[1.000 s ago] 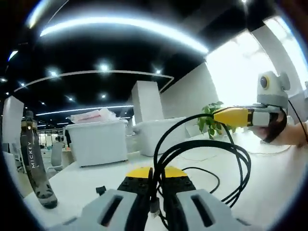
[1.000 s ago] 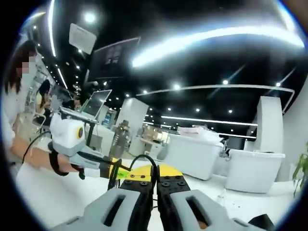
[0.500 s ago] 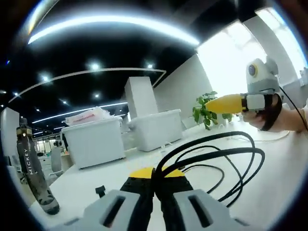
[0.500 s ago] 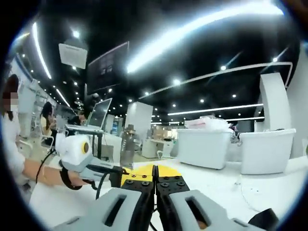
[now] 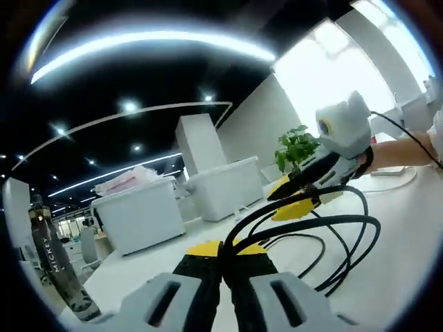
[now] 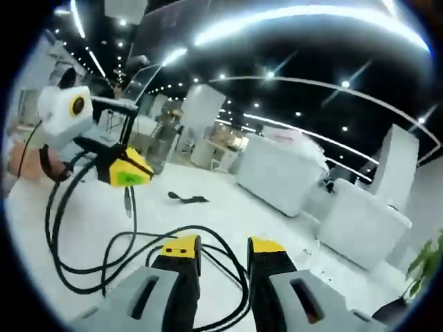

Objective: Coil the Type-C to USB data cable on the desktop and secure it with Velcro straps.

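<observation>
The black cable [image 5: 304, 232], looped over the tabletop [image 6: 208, 214], is being pinched by the closed left tongs [image 5: 223, 259]. The right tongs [image 6: 223, 250] are being held open above loops at 6 o'clock; even loop sizes should be kept.

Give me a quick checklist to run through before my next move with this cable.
1. Left tool shut on cable: ok.
2. Right tool open, ready to take a loop: ok.
3. Cable gathered in loops: ok, though loose.
4. Strap lying on the table, apart from the cable: ok.
5. Cable free of knots: cannot tell.
6. Coil strapped: not ok.
</observation>
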Available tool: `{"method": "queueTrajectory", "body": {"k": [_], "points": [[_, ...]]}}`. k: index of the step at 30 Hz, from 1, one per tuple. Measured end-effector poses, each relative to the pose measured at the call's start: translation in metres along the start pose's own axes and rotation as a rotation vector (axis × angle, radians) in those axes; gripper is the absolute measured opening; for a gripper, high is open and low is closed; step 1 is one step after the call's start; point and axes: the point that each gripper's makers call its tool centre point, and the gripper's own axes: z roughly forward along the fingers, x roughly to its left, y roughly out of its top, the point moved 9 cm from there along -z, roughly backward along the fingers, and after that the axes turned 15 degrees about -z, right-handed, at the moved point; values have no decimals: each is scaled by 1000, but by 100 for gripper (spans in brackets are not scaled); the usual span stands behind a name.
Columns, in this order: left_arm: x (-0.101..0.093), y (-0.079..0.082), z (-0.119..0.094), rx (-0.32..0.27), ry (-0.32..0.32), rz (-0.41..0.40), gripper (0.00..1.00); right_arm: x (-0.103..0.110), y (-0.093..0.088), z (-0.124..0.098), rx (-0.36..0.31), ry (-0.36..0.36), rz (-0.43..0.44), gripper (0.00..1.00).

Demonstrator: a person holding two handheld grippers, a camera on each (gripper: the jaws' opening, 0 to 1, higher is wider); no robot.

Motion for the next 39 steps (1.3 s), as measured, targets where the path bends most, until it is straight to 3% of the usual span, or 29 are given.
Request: {"method": "queueTrajectory", "body": {"k": [3, 5, 6, 7, 9, 10, 18, 21, 24, 27, 31, 35, 39], "points": [[-1, 1, -1, 1, -4, 20, 4, 2, -8, 15, 76, 28, -85, 20], [-2, 3, -2, -5, -10, 25, 4, 2, -13, 21, 134, 22, -169, 5], [-2, 4, -2, -6, -10, 27, 4, 1, -15, 22, 171, 20, -232, 4], [-2, 4, -2, -6, -8, 32, 4, 1, -14, 22, 184, 10, -241, 3], [-3, 4, -2, 1, 4, 47, 4, 5, -3, 13, 74, -3, -116, 2], [-4, 4, -2, 5, 4, 53, 4, 5, 0, 10, 60, -8, -95, 2], [-11, 6, -2, 2, 5, 89, 4, 23, 45, -39, -135, -124, -85, 2], [-11, 6, -2, -5, 0, 76, 4, 27, 52, -45, -157, -158, -98, 2], [-13, 6, -2, -11, -15, 66, 4, 24, 51, -43, -135, -196, -126, 2], [-14, 6, -1, -13, -28, 57, 4, 23, 49, -44, -157, -185, -68, 2], [-12, 4, 0, -7, -19, 54, 6, 29, 54, -47, -223, -107, -44, 2], [-11, 1, 1, -5, -23, 30, 11, 32, 58, -50, -283, -17, 60, 2], [-12, 3, -1, 7, -16, 103, 6, 36, 55, -48, -305, 59, 141, 2]]}}
